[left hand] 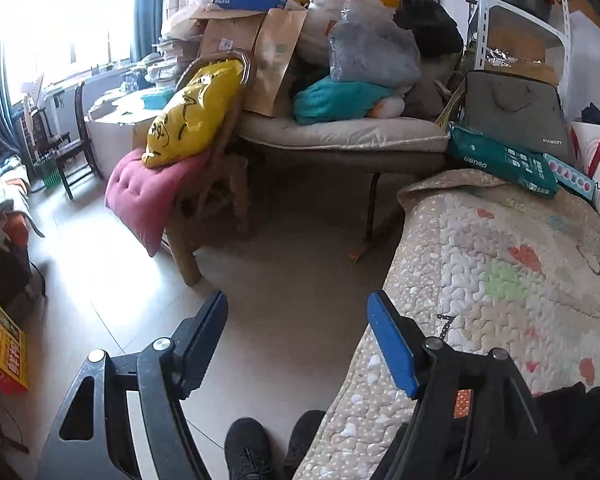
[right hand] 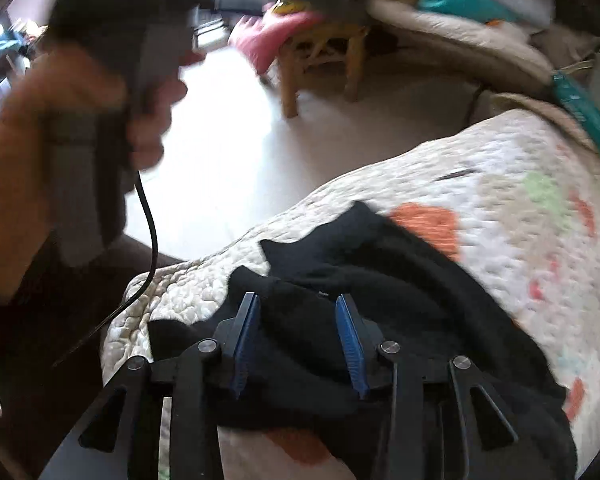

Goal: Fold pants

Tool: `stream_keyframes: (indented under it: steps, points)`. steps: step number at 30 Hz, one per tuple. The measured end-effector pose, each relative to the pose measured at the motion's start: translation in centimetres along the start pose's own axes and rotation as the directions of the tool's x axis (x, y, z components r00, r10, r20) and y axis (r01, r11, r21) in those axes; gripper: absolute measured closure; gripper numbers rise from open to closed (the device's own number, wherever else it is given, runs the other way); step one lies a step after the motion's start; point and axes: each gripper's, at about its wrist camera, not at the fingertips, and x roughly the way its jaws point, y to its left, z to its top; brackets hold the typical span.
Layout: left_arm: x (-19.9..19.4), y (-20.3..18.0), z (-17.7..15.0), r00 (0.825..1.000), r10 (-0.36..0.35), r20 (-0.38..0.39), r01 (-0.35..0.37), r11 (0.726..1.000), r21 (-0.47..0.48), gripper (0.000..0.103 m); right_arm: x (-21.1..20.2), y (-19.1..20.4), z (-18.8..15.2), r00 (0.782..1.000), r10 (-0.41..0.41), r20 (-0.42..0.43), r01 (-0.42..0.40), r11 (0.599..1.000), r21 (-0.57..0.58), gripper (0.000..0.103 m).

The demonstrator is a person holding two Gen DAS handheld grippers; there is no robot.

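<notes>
Black pants (right hand: 400, 292) lie crumpled on a quilted bedspread (right hand: 480, 168) with coloured patches. My right gripper (right hand: 296, 312) is open, its blue-padded fingers (right hand: 350, 340) spread over a bunched part of the pants, right at the fabric. My left gripper (left hand: 296, 320) is open and empty, held in the air over the floor beside the bed edge. A bit of the black pants (left hand: 572, 412) shows at the lower right of the left wrist view. The hand holding the left gripper (right hand: 80, 92) shows blurred at the upper left of the right wrist view.
A wooden chair (left hand: 212, 208) with a pink cushion (left hand: 148, 192) and yellow bag (left hand: 196, 112) stands across the floor. A cluttered lounger (left hand: 340, 136) holds bags and boxes. Green boxes (left hand: 504, 164) lie at the bed's far end. My feet (left hand: 256, 448) are on the pale floor (left hand: 284, 240).
</notes>
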Motion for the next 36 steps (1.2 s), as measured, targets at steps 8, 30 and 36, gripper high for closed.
stream_keyframes:
  steps: [8,30,36]
  points:
    - [-0.3,0.1,0.3,1.000,-0.018,-0.007,0.018,0.999,-0.034,0.031,-1.5,1.3,-0.8,0.997,-0.048,0.056,0.050,0.998,-0.039,0.092]
    - [-0.8,-2.2,-1.6,0.990,-0.126,-0.063,0.124,0.992,-0.033,0.030,-5.9,-11.4,-0.4,0.957,-0.251,0.148,0.168,0.889,0.426,0.046]
    - [-1.2,-10.7,-6.5,0.952,-0.251,-0.173,0.283,0.938,0.201,0.030,-8.7,-17.1,-13.8,0.942,-0.335,-0.024,0.278,0.738,0.615,0.046]
